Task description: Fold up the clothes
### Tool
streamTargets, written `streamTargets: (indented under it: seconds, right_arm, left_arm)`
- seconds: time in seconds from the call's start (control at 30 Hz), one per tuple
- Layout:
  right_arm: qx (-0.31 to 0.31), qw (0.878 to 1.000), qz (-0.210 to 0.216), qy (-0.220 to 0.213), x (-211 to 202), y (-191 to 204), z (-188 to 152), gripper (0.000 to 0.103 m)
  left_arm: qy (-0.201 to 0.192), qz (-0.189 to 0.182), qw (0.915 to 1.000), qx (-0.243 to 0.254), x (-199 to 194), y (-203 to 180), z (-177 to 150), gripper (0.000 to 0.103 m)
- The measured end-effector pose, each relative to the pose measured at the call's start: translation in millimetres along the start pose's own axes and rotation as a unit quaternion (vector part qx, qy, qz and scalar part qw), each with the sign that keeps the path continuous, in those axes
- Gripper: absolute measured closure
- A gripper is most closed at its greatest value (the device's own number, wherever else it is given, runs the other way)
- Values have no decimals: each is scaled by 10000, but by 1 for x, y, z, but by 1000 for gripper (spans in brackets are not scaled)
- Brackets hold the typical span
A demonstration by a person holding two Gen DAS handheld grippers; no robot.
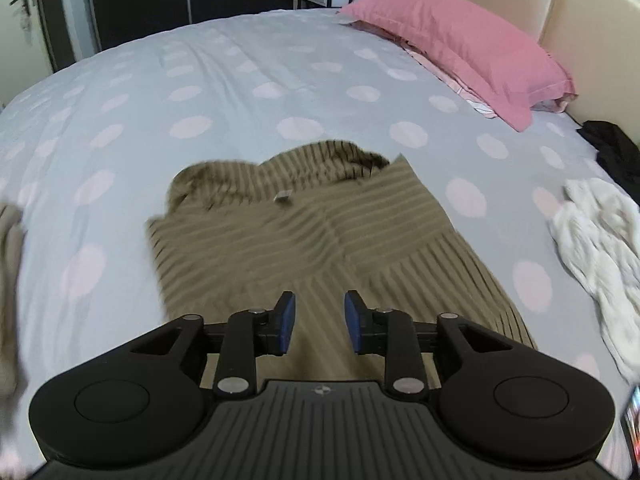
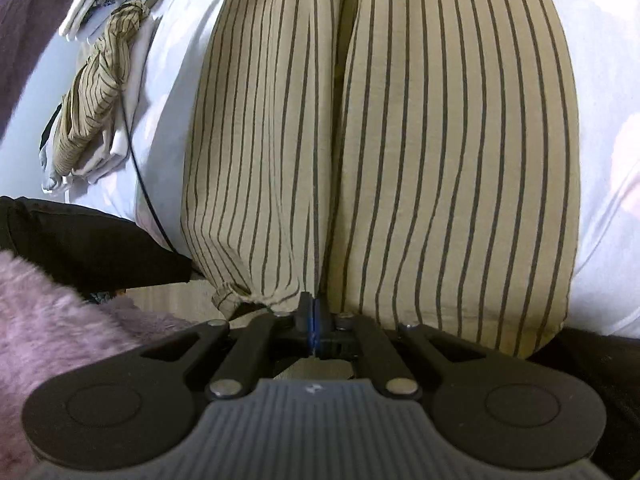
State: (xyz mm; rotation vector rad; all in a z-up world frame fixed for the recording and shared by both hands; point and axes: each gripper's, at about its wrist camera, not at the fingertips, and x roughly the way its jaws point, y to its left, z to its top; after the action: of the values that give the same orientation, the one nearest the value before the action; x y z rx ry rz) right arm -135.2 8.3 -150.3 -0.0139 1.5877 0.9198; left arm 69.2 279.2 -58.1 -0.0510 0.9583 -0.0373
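right gripper [image 2: 315, 322] is clenched on the hem of the striped trousers [image 2: 380, 140] at the bed [image 1: 240, 80] edge; left gripper [image 1: 320, 320] hovers released above them. keep the hem taut, regrasp left, fold evenly toward the waistband.

Striped trousers [image 1: 304, 232] lie on the bed [image 1: 200, 92], pillow [image 1: 460, 48] behind, crumpled garment [image 1: 596, 248] to their right.
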Motion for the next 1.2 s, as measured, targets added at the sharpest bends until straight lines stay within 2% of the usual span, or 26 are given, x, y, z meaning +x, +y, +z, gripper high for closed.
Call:
streamTargets:
  seconds: [0.2,0.27,0.37,0.53,0.63,0.77,0.87,0.97,1.03,1.2]
  right_arm:
    - [-35,9996,-142,231,9,1,-7,99]
    - [-88,9992,-196,338,12,2,-11,98]
    - [-264,9979,-336,492,18,9,-17,98]
    - [-768,9970,-10,76,0,32,-24,98]
    - [-1043,9942,-125,-209,-1,49,-21,98]
    - [-1343,9893,-196,-530,9,72,-12,98]
    - [-1627,9845,-199,-616,25,90,-10,97]
    - [-1751,9829,-356,-439,51,95,-8,97]
    - [-1640,9849,-475,-281,65,90,-6,98]
    - [-1242,9910,-485,129,90,70,-5,101]
  left_arm:
    - [86,-157,9997,-192,-67,22,-73,71]
    - [207,-206,9993,-240,-86,24,-101,65]
    - [413,-341,9981,-317,-107,22,-143,63]
    - [826,-636,9940,-338,-131,5,-206,63]
    - [1071,-845,9904,-242,-140,-11,-233,63]
    - [1307,-1213,9840,-40,-143,-31,-257,67]
    - [1598,-1308,9778,352,-137,-49,-276,68]
    - [1834,-1376,9707,717,-125,-62,-288,71]
    - [2004,-1431,9653,873,-115,-69,-296,77]
    - [2541,-1471,9494,1118,-83,-79,-311,82]
